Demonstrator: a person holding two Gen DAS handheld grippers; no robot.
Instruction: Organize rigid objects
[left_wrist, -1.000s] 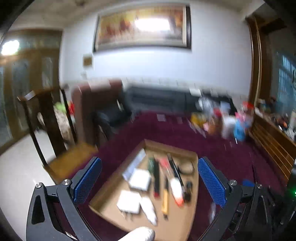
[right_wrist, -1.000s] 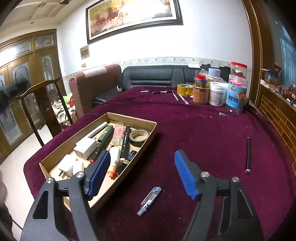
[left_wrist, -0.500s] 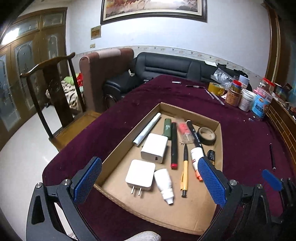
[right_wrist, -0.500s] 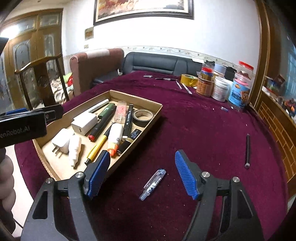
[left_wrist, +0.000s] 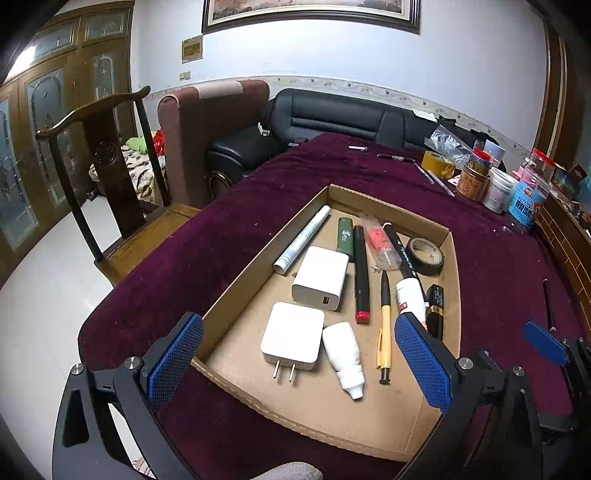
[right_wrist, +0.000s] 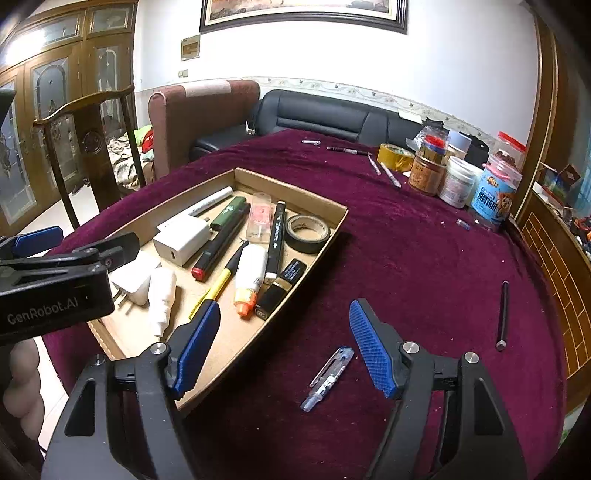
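A shallow cardboard tray (left_wrist: 388, 210) (right_wrist: 291, 190) lies on the dark red tablecloth. It holds two white chargers (left_wrist: 320, 278), a white bottle (left_wrist: 343, 354), markers, a yellow pen (left_wrist: 384, 325) and a black tape roll (left_wrist: 424, 254). My left gripper (left_wrist: 299, 356) hangs open over the tray's near end, with nothing between its fingers. My right gripper (right_wrist: 284, 343) is open just right of the tray. A clear blue pen (right_wrist: 327, 376) lies on the cloth, close to its right finger and untouched. Further right, a black pen (right_wrist: 502, 314) lies loose.
Jars and tubs (right_wrist: 458, 184) and a yellow tape roll (right_wrist: 395, 157) crowd the far right of the table, with thin pens (right_wrist: 384, 171) beside them. A wooden chair (left_wrist: 110, 166) and armchair stand past the left edge. A hand (right_wrist: 22, 391) holds the left gripper.
The left gripper has sunk and tipped down, so the tray now fills its view. The right gripper has drifted toward the clear pen. Both stay open.
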